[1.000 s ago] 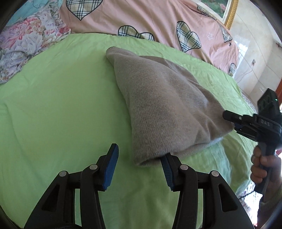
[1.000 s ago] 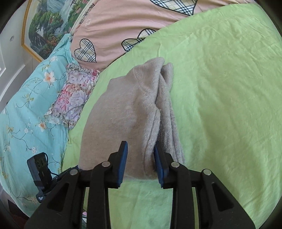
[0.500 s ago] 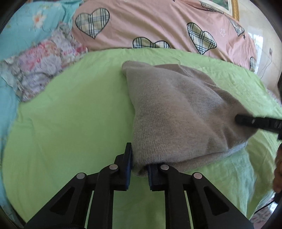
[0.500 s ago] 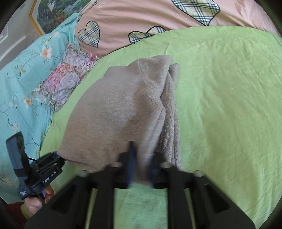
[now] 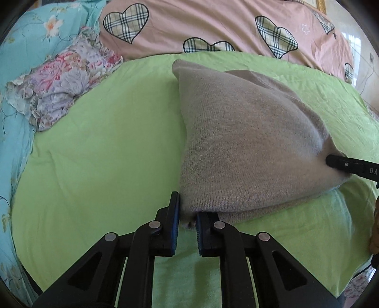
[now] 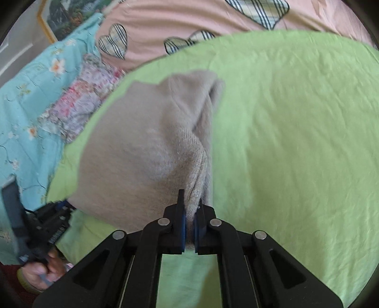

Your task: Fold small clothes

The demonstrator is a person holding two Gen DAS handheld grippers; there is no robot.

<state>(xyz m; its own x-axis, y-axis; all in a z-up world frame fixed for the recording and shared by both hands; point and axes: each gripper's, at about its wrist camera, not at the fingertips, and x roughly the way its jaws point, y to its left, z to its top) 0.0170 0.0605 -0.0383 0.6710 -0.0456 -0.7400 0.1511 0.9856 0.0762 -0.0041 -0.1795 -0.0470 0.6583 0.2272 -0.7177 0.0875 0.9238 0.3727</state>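
Note:
A beige knit garment [image 5: 246, 147] lies folded lengthwise on the green bed sheet [image 5: 99, 161]. My left gripper [image 5: 187, 213] is shut on its near left corner. My right gripper [image 6: 189, 213] is shut on the near right corner, where the knit bunches between the blue pads. The near edge of the garment [image 6: 146, 156] is raised off the sheet between the two grippers. The right gripper's tip shows in the left wrist view [image 5: 341, 163] at the cloth's right edge. The left gripper shows in the right wrist view [image 6: 47, 227] at lower left, with a hand on it.
A pink quilt with plaid hearts [image 5: 213, 26] lies along the far side. A floral cloth [image 5: 64, 85] and turquoise flowered bedding [image 5: 14, 78] lie at the left. A framed picture [image 6: 61, 19] hangs on the wall behind. The green sheet [image 6: 296, 142] spreads to the right of the garment.
Both grippers have gone from open to shut on the garment's near corners. The near edge has lifted off the sheet, and both views have moved forward over the bed.

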